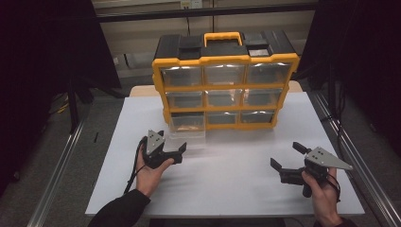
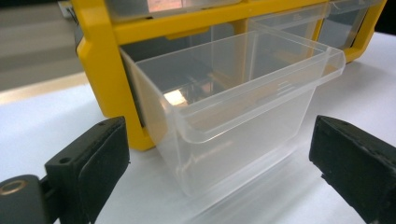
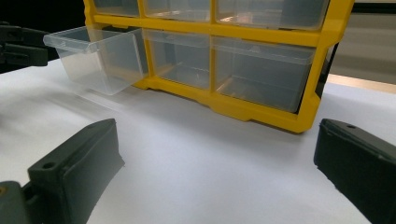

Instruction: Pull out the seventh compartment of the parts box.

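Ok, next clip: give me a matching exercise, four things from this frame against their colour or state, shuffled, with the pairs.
Things:
1. bottom-left drawer
2. organiser frame
3. table top
4. left gripper

States:
A. yellow
B. pulled partway out, clear plastic
C. fingers apart, just in front of the drawer
D. white

Pairs: 1-B, 2-A, 3-D, 4-C

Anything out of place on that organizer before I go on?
Yes: the bottom-left clear drawer of the yellow organizer is pulled partway out over the white table, while the other drawers sit flush. It looks empty. The left gripper sits open just in front of it; the right gripper is open, farther off.
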`<action>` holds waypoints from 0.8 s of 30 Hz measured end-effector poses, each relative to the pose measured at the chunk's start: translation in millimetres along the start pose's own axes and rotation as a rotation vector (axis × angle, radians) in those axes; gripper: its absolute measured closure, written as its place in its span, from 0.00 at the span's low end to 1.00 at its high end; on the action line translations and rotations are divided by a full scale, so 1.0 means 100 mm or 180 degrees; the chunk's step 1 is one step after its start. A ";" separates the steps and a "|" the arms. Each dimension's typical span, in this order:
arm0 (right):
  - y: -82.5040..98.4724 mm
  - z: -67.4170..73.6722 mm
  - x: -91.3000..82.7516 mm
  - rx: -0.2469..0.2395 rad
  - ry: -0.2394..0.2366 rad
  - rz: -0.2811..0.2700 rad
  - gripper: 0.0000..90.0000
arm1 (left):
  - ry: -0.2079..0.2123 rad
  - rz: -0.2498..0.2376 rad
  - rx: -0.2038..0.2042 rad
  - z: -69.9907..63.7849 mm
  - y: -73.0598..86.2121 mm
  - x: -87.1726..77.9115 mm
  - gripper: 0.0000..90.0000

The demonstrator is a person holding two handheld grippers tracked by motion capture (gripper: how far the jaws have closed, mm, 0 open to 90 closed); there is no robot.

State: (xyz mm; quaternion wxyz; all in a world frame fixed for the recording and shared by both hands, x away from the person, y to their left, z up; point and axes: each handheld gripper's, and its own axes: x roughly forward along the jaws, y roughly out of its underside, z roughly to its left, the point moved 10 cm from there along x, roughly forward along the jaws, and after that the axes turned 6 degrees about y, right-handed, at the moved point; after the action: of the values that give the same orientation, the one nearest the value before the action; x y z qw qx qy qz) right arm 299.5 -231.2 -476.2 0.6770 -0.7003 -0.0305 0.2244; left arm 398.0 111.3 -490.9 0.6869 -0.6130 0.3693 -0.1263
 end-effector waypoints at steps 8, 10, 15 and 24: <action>0.00 0.00 -0.01 0.0010 0.0006 -0.0008 0.00 | -0.0074 -0.0127 -0.0135 0.12 0.00 -0.19 0.06; 0.00 0.00 -0.01 0.0014 0.0007 -0.0006 0.00 | -0.0117 -0.0203 -0.0150 0.16 0.00 -0.23 0.06; 0.00 0.00 -0.01 0.0010 0.0008 -0.0013 0.00 | -0.0123 -0.0273 -0.0045 0.23 0.00 -0.35 0.05; 0.00 -0.01 -0.01 0.0031 0.0007 -0.0014 0.00 | -0.0062 -0.0340 -0.0149 0.22 0.03 -0.54 0.04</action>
State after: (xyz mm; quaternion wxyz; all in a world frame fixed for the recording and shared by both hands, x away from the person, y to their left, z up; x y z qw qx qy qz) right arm 298.9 -232.4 -475.6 0.6809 -0.6972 -0.0303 0.2222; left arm 374.0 162.2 -474.9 0.6682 -0.6489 0.3323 -0.1481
